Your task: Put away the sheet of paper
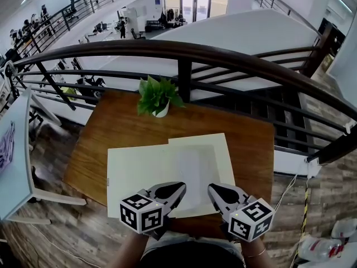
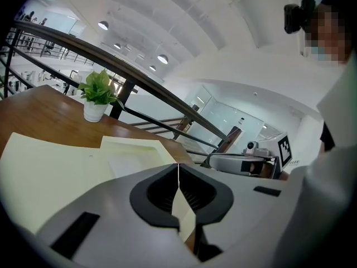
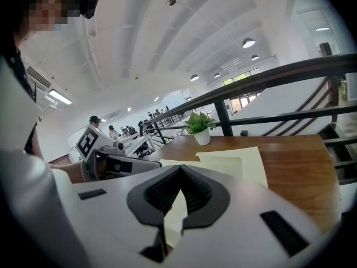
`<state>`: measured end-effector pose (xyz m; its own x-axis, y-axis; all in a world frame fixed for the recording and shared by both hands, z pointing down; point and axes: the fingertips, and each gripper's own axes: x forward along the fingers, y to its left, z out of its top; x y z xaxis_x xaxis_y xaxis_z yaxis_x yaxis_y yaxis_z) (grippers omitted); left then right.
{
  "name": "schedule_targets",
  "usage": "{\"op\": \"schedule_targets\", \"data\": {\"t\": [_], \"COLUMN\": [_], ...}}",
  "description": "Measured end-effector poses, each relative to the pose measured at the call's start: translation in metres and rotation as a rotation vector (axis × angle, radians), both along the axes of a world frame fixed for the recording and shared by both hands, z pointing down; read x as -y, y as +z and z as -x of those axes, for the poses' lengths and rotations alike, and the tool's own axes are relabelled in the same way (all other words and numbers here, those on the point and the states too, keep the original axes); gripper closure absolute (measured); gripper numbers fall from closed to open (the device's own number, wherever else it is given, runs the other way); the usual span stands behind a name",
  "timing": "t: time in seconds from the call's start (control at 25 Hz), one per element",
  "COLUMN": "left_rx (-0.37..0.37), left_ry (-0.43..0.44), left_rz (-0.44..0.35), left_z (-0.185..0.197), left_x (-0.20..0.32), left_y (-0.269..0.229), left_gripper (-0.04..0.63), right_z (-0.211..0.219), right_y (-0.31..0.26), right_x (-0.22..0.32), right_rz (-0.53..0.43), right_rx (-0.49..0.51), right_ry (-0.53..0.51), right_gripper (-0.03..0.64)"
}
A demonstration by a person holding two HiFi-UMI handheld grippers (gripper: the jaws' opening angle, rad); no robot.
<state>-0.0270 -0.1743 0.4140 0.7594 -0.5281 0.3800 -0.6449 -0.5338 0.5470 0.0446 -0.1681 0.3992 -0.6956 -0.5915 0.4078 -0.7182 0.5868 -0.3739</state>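
Observation:
A white sheet of paper (image 1: 194, 175) lies on a pale cream folder (image 1: 136, 175) spread flat on the wooden table (image 1: 111, 124). In the head view my left gripper (image 1: 182, 187) and right gripper (image 1: 211, 187) hover side by side over the folder's near edge, tips pointing inward toward each other. Both are shut with nothing between the jaws. In the left gripper view the shut jaws (image 2: 178, 175) point across the folder (image 2: 50, 172) toward the sheet (image 2: 131, 162). The right gripper view shows its shut jaws (image 3: 179, 175) above the folder (image 3: 248, 163).
A small potted plant (image 1: 157, 96) stands at the table's far edge, against a dark curved railing (image 1: 223, 57). Beyond the railing is a drop to a lower floor. A pale desk (image 1: 14, 161) stands to the left.

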Motion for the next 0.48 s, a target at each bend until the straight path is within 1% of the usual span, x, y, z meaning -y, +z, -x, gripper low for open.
{"op": "schedule_targets", "data": {"t": [0.24, 0.48], "left_rx": [0.003, 0.016], "left_ry": [0.008, 0.058], "left_rz": [0.009, 0.014], "left_z": [-0.002, -0.01], "left_x": [-0.001, -0.01], "left_y": [0.002, 0.005], "left_gripper": [0.574, 0.574], "right_z": [-0.003, -0.002], "right_y": [-0.001, -0.003], "right_x": [0.003, 0.003], "right_rz": [-0.004, -0.007], "right_rx": [-0.011, 0.002], "right_ry": [0.008, 0.01], "right_gripper": [0.591, 0.591]}}
